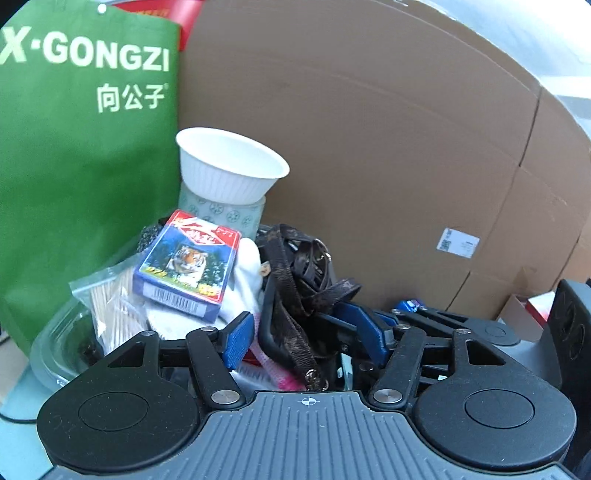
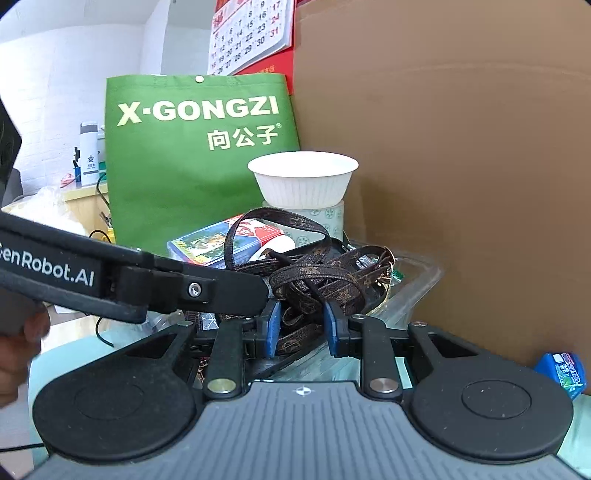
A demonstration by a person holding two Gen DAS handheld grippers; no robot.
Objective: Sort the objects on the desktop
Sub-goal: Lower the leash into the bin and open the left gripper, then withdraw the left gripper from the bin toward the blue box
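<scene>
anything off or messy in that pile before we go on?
Yes. The brown patterned strap lies tangled in loops over the clear plastic tray, one end trailing between the right gripper. The playing card box sits tilted on a white glove. The white paper bowl perches askew on a patterned roll.

Cluttered office corner in daylight

A brown cardboard sheet (image 2: 461, 166) fills three o'clock; a wall calendar (image 2: 251, 33) hangs at twelve; white brick wall (image 2: 55, 74) at ten.
</scene>
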